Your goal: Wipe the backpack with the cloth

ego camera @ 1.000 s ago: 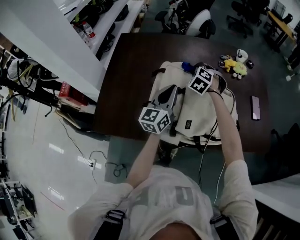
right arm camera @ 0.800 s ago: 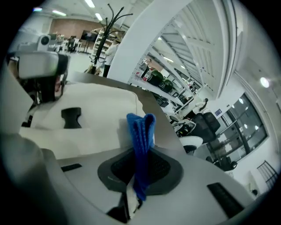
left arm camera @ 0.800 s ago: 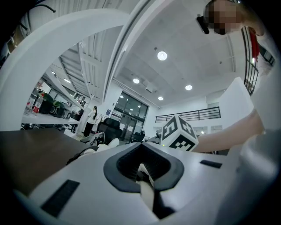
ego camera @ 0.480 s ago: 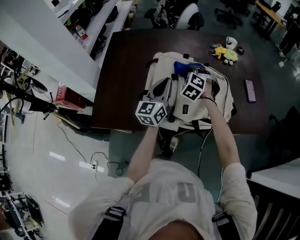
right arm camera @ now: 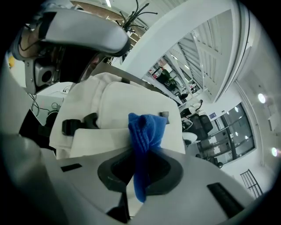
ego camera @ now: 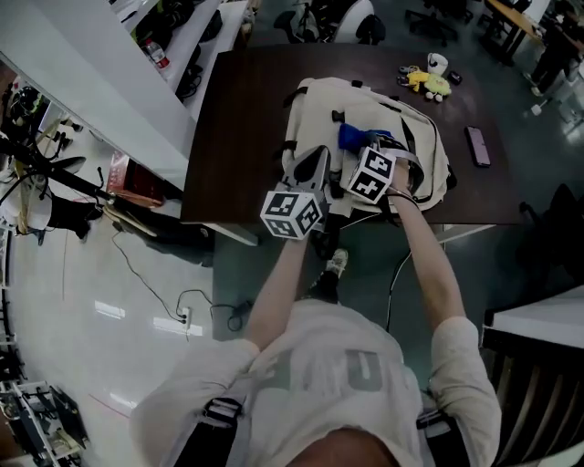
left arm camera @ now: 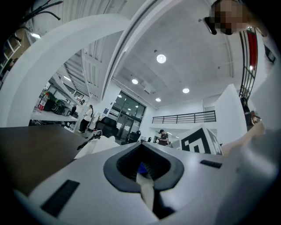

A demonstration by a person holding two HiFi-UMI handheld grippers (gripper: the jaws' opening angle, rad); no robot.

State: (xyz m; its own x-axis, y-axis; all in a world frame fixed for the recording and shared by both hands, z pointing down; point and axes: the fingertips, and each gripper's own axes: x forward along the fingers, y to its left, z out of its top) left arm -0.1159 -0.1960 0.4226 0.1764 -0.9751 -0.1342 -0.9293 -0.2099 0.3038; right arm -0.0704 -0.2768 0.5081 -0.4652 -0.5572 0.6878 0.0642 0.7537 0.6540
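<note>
A cream backpack [ego camera: 376, 108] lies flat on the dark table [ego camera: 237, 119]. A blue cloth [ego camera: 352, 137] rests on its middle, and my right gripper [ego camera: 359, 149] is shut on it. In the right gripper view the blue cloth [right arm camera: 145, 132] sticks up from my right gripper [right arm camera: 140, 171] in front of the backpack [right arm camera: 109, 105]. My left gripper [ego camera: 310, 169] sits at the backpack's near left edge. In the left gripper view my left gripper [left arm camera: 142, 169] is shut with a cream strip of backpack fabric [left arm camera: 145, 189] pinched between its jaws.
A yellow toy [ego camera: 429, 83] and small items lie at the table's far right, and a phone [ego camera: 477, 146] is right of the backpack. A white counter [ego camera: 100, 82] and a red box [ego camera: 128, 178] stand at the left. Office chairs [ego camera: 351, 18] stand beyond the table.
My right gripper has drawn the blue cloth from the backpack's far end toward me, to its middle. The left gripper has stayed at the near left edge.
</note>
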